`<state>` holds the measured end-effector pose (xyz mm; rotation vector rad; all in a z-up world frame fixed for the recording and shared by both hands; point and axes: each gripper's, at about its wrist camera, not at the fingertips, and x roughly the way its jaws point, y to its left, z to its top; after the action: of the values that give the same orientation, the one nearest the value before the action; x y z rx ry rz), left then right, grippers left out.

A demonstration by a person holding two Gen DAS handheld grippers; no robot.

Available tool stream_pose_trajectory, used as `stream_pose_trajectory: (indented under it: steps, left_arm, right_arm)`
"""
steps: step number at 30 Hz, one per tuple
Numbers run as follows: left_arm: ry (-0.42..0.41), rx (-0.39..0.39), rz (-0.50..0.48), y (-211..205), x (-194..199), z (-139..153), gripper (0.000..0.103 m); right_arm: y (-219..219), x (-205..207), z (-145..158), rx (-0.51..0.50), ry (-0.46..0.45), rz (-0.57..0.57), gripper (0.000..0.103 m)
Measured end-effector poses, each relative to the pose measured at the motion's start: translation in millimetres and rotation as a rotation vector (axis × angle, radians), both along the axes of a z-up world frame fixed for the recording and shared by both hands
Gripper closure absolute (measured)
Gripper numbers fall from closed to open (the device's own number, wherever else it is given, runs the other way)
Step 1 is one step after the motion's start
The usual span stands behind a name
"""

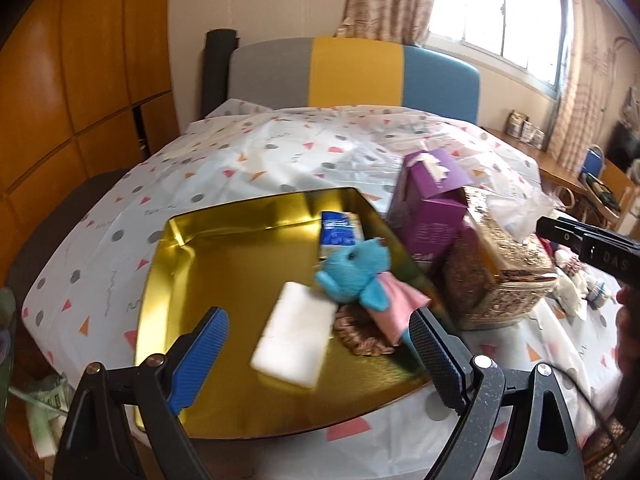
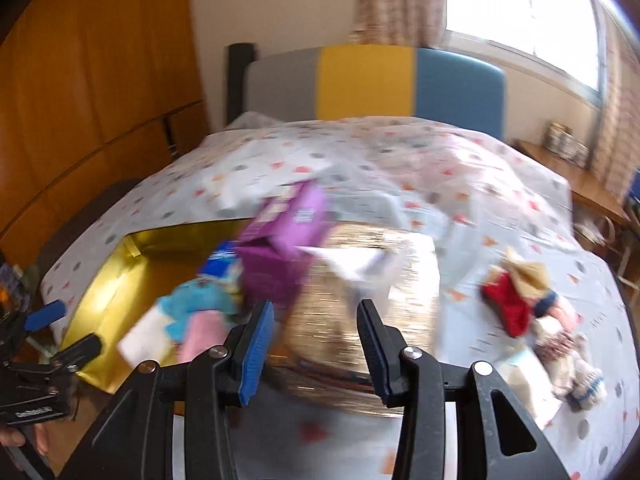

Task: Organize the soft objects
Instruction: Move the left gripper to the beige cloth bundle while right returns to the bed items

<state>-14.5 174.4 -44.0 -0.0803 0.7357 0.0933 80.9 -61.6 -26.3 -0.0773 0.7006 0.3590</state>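
A gold tray (image 1: 208, 264) lies on the patterned bed sheet. In it are a blue plush elephant in a pink dress (image 1: 356, 276), a white soft pad (image 1: 296, 336), a blue packet (image 1: 340, 232) and a brown knitted piece (image 1: 360, 340). My left gripper (image 1: 318, 316) hovers over the tray's near side, open, with nothing between its fingers. My right gripper (image 2: 314, 308) stands open and holds nothing, in front of the blurred gold tissue box (image 2: 360, 300). To its right a doll in red (image 2: 516, 300) and a pale knitted toy (image 2: 576, 372) lie on the sheet.
A purple box (image 1: 432, 208) stands against the gold tissue box (image 1: 496, 276) just right of the tray. The bed's grey, yellow and blue headboard (image 1: 352, 72) is at the back, wooden wardrobe doors (image 1: 80, 80) at the left, a desk (image 1: 560, 168) at the right.
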Motion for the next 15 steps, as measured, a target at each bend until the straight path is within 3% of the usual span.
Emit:
stream_pose_trajectory:
  steps: [8, 15]
  left_arm:
    - [-0.007, -0.004, -0.140, -39, 5, 12, 0.011]
    - [-0.021, 0.018, -0.326, -95, 14, 28, 0.011]
  right_arm:
    - [-111, 18, -16, 0.015, 0.076, -0.270, 0.060]
    - [-232, 27, -33, 0.091, 0.144, -0.600, 0.060]
